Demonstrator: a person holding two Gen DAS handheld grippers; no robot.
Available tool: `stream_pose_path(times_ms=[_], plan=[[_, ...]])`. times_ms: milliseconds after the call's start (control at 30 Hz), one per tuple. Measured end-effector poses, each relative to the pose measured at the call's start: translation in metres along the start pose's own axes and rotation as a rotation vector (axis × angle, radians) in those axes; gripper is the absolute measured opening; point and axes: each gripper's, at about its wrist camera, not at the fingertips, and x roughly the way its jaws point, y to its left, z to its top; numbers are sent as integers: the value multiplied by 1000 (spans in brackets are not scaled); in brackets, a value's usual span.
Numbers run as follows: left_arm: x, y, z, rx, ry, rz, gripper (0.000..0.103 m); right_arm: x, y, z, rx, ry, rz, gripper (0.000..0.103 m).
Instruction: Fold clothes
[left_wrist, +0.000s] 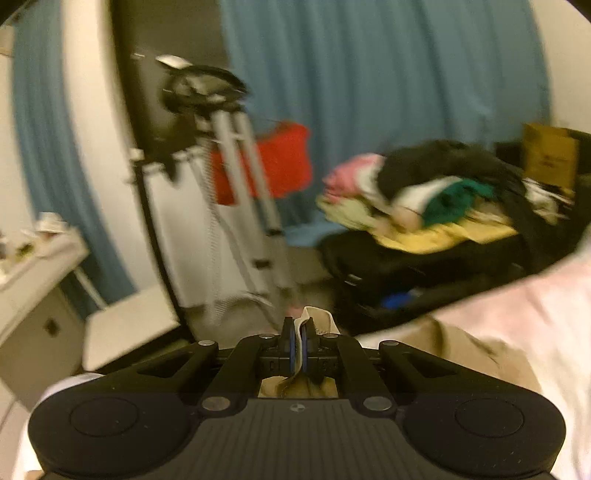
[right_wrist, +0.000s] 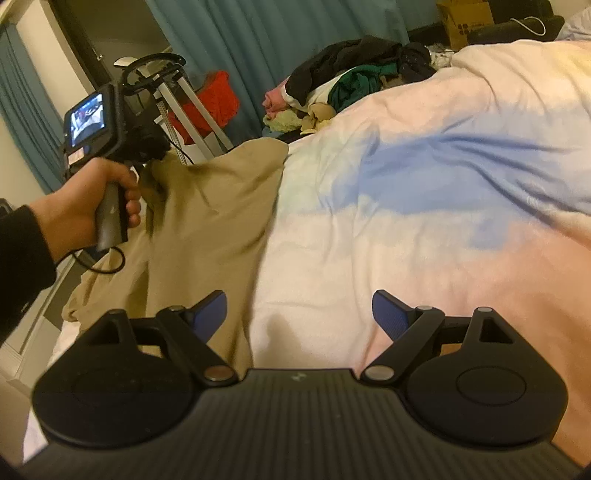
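Trousers up on one corner, right side free

Left gripper (left_wrist: 298, 341) has its blue pads pressed together on a fold of tan cloth, and from the right wrist view you can see that gripper lifted at the near-left corner of the bed, the person's hand (right_wrist: 88, 206) wrapped round the handle. The tan garment (right_wrist: 210, 221), which looks like trousers, hangs from that pinch and drapes down across the left part of the pale bedcover (right_wrist: 424, 206), with its lower end spilling off the bed's left edge.

Right gripper (right_wrist: 299, 314) is spread wide, holding nothing, hovering low over the bedcover just beside the garment's right edge.

Now the risks, as I read them. That pinch is thin, only a narrow lip of cloth between the pads, so a sharp tug could pull it free and drop the whole thing off the side. With one corner held, the cloth sags and bunches under the left gripper; lay it down like that and the creases go into the fold. The right gripper could also scoop up bedcover along with the garment if it bites too deep.

Room to move: plenty of bare bedcover to the right and ahead. Crowded on the left, though, where a metal stand (right_wrist: 184, 99) and a cable (right_wrist: 99, 258) sit close behind the raised hand. A heap of clothes (right_wrist: 343, 81) sits at the far end, well apart from the work.
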Motion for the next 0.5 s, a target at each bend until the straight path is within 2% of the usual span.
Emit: stream_pose_path(times_ms=[67,133,167,200,267,367,500], plan=[[11,1,-5,-35,20,60,4,1,-1,1,-3,-3,-9,87],[22,6,-19,-89,68,76,7,2,-3,1,-5,-6,-13,87],[25,11,-25,-119,94,61,15,2,-4,2,-4,-6,-12,87],[27,15,-31,-145,120,40,18,3,-4,2,-5,-5,-10,87],[20,23,-43,-166,166,8,44,5,-4,3,-5,-4,-8,87],[-21,37,-62,-164,198,-51,55,6,-4,4,-2,-2,2,87],[-103,57,-94,-161,244,-150,60,2,-2,6,-5,-4,11,87]])
